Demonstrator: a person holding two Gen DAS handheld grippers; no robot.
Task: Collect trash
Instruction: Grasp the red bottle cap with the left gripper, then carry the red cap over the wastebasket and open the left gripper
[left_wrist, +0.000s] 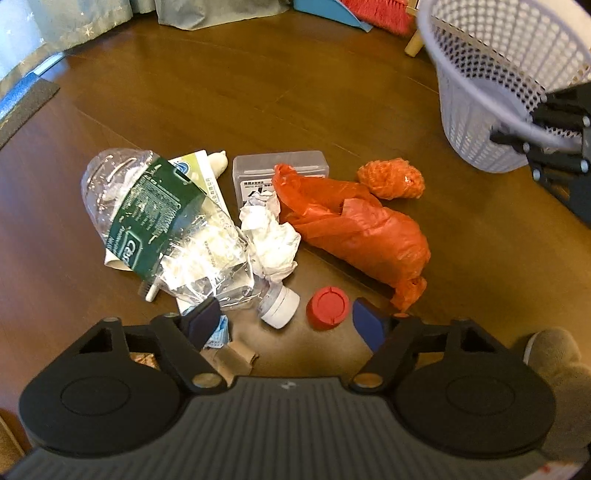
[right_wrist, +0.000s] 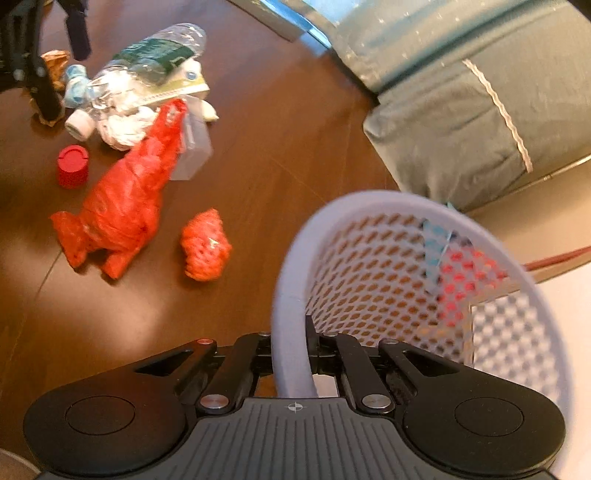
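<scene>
A heap of trash lies on the brown wooden floor: a crushed clear bottle (left_wrist: 162, 221) with a green label and white cap, crumpled white paper (left_wrist: 269, 236), a toothpaste tube (left_wrist: 207, 166), a clear plastic box (left_wrist: 280, 173), a red-orange plastic bag (left_wrist: 354, 225), an orange net ball (left_wrist: 391, 179) and a red cap (left_wrist: 327, 307). My left gripper (left_wrist: 286, 321) hangs open low over the bottle's neck and the red cap, holding nothing. My right gripper (right_wrist: 293, 350) is shut on the rim of a white mesh basket (right_wrist: 291, 295), right of the heap. The bag (right_wrist: 125, 206) and net ball (right_wrist: 207, 245) lie nearest the basket.
Grey-green fabric (right_wrist: 480, 110) hangs to the floor behind the basket. A red broom (left_wrist: 376, 14) and blue dustpan (left_wrist: 332, 9) stand at the back. A dark mat (left_wrist: 26, 103) lies far left. Brown cardboard scraps (left_wrist: 232, 356) sit under my left gripper. A grey slipper (left_wrist: 554, 354) is at right.
</scene>
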